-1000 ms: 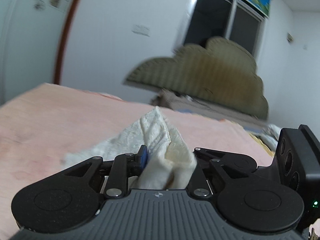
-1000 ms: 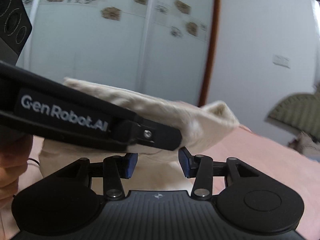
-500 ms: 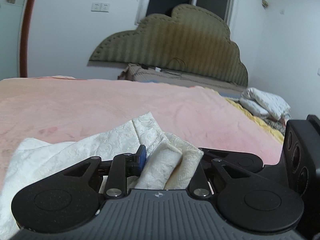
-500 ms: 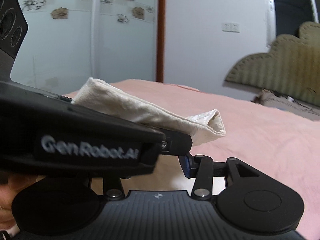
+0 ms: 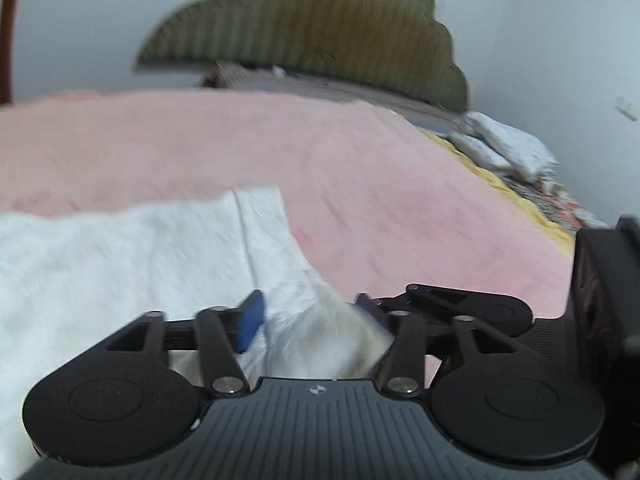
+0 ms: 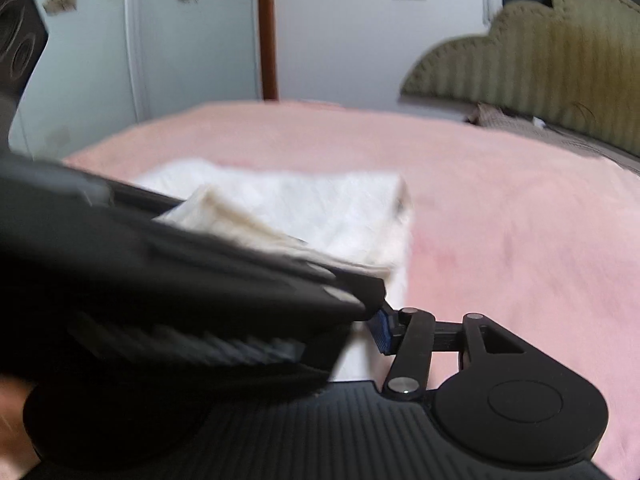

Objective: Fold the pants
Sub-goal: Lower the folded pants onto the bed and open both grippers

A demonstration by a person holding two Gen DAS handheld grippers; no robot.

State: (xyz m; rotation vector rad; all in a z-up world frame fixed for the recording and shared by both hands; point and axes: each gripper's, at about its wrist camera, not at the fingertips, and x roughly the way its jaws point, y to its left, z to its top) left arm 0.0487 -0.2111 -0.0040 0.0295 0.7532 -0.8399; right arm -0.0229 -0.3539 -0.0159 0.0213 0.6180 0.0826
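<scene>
My left wrist camera sits just behind my left gripper [image 5: 310,316] and looks forward and downward along its fingers, low over the near part of the bed [image 5: 400,184], facing the headboard [image 5: 312,28] at the far end. My right wrist camera sits likewise behind my right gripper [image 6: 360,320], close to the bed [image 6: 500,216], facing the far end with the headboard [image 6: 560,60] at upper right and the wardrobe doors [image 6: 160,40] at upper left. The left gripper's body crosses the left of the right view. Both views share the white pants [image 5: 120,264] [image 6: 320,208], the pink cover and the headboard. Both are blurred.
</scene>
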